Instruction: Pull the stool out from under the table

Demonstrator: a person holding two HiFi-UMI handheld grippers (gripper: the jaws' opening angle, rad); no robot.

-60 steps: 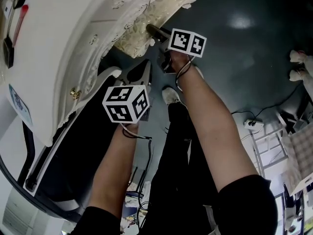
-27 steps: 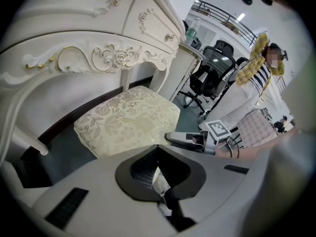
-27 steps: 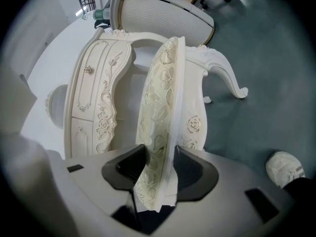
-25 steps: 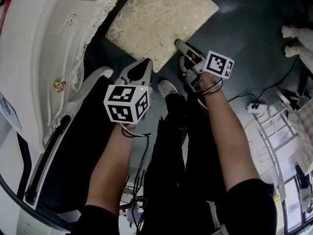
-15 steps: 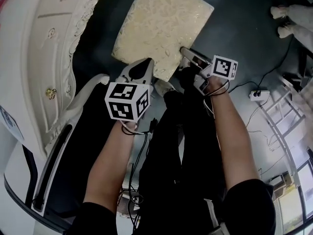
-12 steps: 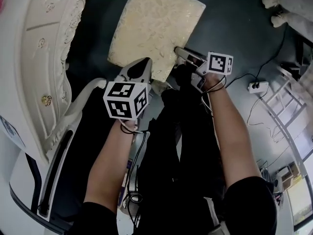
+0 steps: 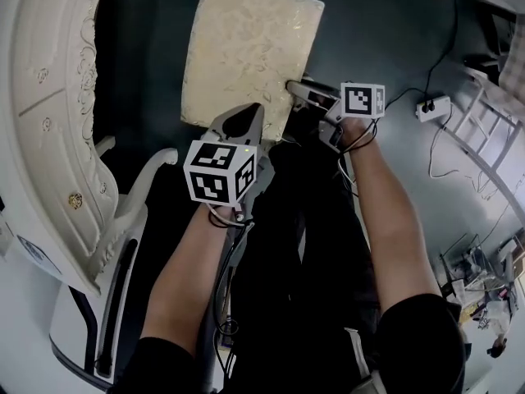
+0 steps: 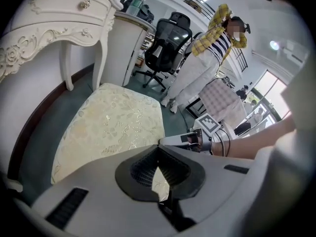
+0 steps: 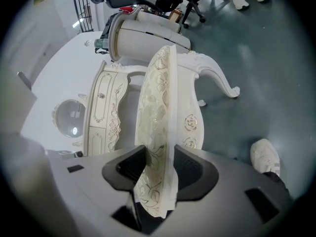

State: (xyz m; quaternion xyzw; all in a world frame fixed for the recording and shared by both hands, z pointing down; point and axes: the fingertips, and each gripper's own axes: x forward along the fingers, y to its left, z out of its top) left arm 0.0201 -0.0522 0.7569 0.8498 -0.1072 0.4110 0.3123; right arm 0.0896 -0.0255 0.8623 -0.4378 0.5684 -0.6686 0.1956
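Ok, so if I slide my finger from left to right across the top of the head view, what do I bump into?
white table → stool → right gripper, shut on the stool's right edge → power strip on the floor

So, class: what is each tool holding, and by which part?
The right tool clamps the stool by the edge of its cushioned seat, near a corner. The left tool holds nothing: its jaws are together, close to the seat's near edge.
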